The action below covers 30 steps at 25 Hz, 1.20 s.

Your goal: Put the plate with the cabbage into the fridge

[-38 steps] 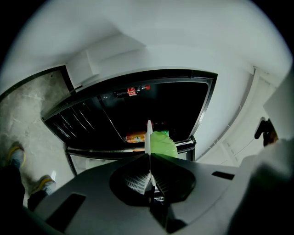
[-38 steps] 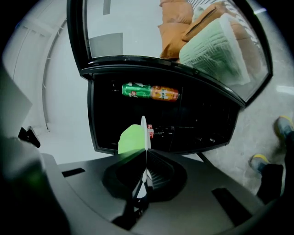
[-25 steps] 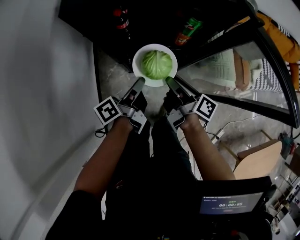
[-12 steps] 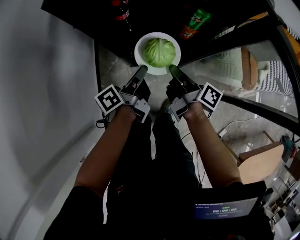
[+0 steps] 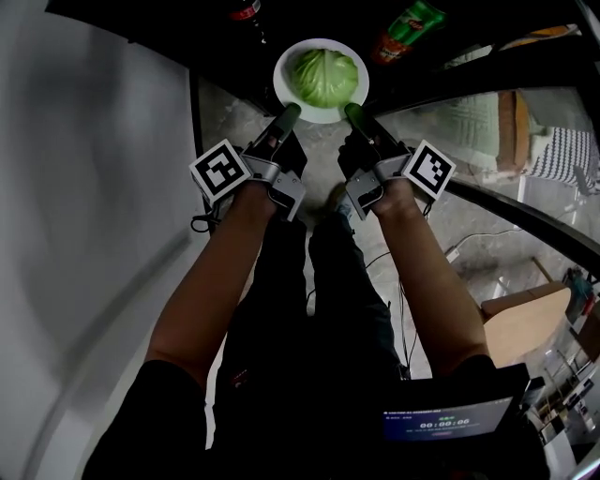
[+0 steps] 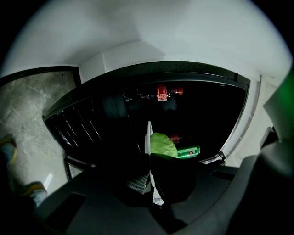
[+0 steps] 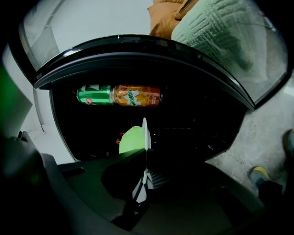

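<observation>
A white plate (image 5: 307,103) carries a pale green cabbage (image 5: 324,76) and hangs at the dark mouth of the open fridge (image 5: 169,28). My left gripper (image 5: 292,113) is shut on the plate's near-left rim. My right gripper (image 5: 353,112) is shut on its near-right rim. In the left gripper view the plate (image 6: 148,135) shows edge-on, with the cabbage (image 6: 163,144) to its right. In the right gripper view the plate (image 7: 144,133) is also edge-on, and the cabbage (image 7: 131,139) lies to its left.
Inside the fridge sit a red-labelled dark bottle (image 5: 246,11) at left and a green and orange bottle (image 5: 403,30) at right. The open glass door (image 5: 506,159) swings out to my right. A white wall (image 5: 84,206) stands to my left. Cables (image 5: 450,258) trail on the floor.
Both grippers have carried the plate with the cabbage forward, further into the fridge opening. The grip on the rim is the same.
</observation>
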### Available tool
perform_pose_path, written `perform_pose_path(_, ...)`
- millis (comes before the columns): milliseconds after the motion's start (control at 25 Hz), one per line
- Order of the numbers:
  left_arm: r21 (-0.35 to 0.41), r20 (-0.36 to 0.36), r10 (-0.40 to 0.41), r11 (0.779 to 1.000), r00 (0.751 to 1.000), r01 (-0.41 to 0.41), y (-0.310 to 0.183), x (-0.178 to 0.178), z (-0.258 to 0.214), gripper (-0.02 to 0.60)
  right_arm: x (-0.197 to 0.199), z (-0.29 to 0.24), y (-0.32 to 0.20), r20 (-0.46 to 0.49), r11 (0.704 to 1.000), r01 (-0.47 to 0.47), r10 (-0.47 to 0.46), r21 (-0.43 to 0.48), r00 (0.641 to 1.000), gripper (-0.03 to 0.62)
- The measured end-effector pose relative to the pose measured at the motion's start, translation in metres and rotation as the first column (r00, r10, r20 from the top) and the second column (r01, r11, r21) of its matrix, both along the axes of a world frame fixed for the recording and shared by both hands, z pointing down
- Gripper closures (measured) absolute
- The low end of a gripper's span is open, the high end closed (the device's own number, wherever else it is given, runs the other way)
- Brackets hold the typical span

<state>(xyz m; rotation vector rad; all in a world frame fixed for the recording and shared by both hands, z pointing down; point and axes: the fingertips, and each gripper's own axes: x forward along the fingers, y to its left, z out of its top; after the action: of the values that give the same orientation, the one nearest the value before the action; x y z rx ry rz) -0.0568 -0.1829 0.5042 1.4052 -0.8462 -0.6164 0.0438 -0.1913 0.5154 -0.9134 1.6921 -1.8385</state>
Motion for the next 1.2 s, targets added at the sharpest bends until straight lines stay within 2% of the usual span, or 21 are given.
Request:
perform_pose_path(120,-0.014,0.018,0.001,1.0,1.0,-0.001,0.001,-0.0016,0.0033,0.571,0.0007,-0.0003,0.0004,0.002,1.0,-0.004,0.004,-0.01,1.0,0.58)
perform_pose_path(360,-0.006,-0.009,-0.02,1.0,1.0,0.02,0.0006,-0.0001,0.002,0.571,0.0,0.0001,-0.0004,-0.007,1.0,0.0,0.0,-0.006,1.0,0.58)
perform_pose_path(920,-0.015,-0.001,-0.034,0.999,0.999,0.034,0.0014,0.0001,0.0032,0.571,0.0002,0.0012,-0.0005,-0.016,1.0,0.002,-0.003,-0.015,1.0,0.58)
perform_pose_path(1080,-0.037,0.039,-0.031,0.999,0.999,0.033,0.0055,-0.0048,0.0097,0.571,-0.0004,0.0001,0.0002,-0.011,1.0,-0.006,0.006,-0.023,1.0,0.58)
perform_pose_path(1200,-0.037,0.032,-0.041,0.998,0.999,0.042,0.0049,-0.0041,0.0065,0.571,-0.0004,-0.0011,0.0002,-0.008,1.0,-0.009,0.009,-0.026,1.0,0.58)
